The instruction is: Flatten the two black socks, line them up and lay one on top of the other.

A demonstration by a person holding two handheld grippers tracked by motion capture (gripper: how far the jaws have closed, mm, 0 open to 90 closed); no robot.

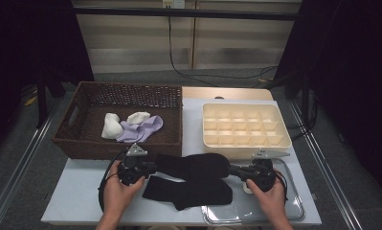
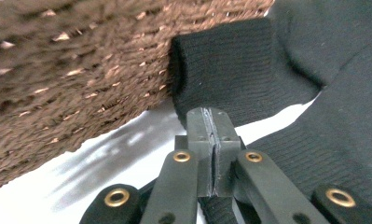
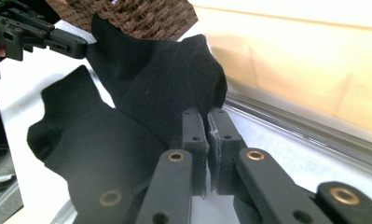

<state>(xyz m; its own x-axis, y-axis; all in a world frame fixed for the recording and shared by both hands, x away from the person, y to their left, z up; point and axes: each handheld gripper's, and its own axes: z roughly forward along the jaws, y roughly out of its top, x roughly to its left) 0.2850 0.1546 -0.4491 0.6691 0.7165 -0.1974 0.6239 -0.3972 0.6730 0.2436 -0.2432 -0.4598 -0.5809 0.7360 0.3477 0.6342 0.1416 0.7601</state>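
- Black knit cloth is what you work with: one black sock (image 1: 191,165) lies across the white table (image 1: 73,196), just in front of the brown wicker basket (image 1: 83,139), and it stretches between your two grippers.
- A second black sock (image 1: 188,191) lies flat on the table, nearer to you, and it touches the first one.
- The sock looks soft, light and limp. I judge that it will sag and fold where it is not held, and it can stretch if you pull the ends apart too much.
- A good place to hold is the ribbed cuff on one end and the toe on the other end, with enough cloth between the pads so that it does not slip out.
- Your left gripper (image 2: 213,140) has its jaws pressed together on the cuff edge, close to the basket wall.
- Your right gripper (image 3: 207,140) has its jaws nearly together, with the toe end of the same sock pinched between them, beside the cream divided box (image 1: 246,127) and above the metal tray (image 1: 294,206).
- Both your hands stay low over the near edge of the table, and the grippers point toward each other, almost level.
- In the basket there are white socks (image 1: 112,127) and a pale purple sock (image 1: 140,129).
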